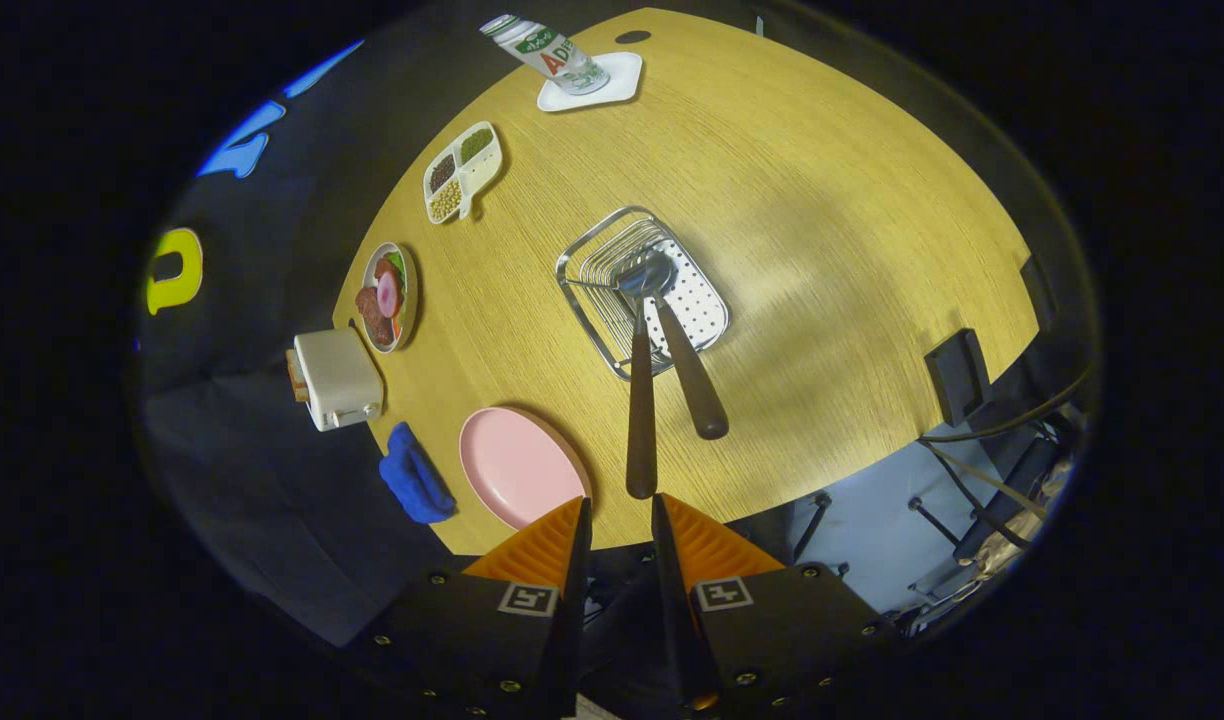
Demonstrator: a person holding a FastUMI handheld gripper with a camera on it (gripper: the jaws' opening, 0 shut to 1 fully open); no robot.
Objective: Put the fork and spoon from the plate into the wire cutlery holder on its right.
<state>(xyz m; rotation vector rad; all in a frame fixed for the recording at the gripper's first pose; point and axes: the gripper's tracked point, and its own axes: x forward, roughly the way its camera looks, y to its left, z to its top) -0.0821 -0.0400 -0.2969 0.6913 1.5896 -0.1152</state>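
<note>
Two dark-handled utensils [662, 370] are leaning out of the wire cutlery holder [640, 290], their handles blocking the straight path ahead of the gripper [620, 515], whose fingers are standing slightly apart with nothing between them. The pink plate [517, 465] is crowding one side of the fingers; on the other side, bare table [832, 250] is lying open.

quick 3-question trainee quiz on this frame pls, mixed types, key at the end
1. True or false: the round pink plate holds cutlery.
2. Where do the two dark-handled utensils stand?
A. silver wire cutlery holder
B. white toaster
C. blue cloth
3. Fill in: the gripper fingers are ____, just short of a handle end.

Key: 1 false; 2 A; 3 open, gripping nothing.
</note>
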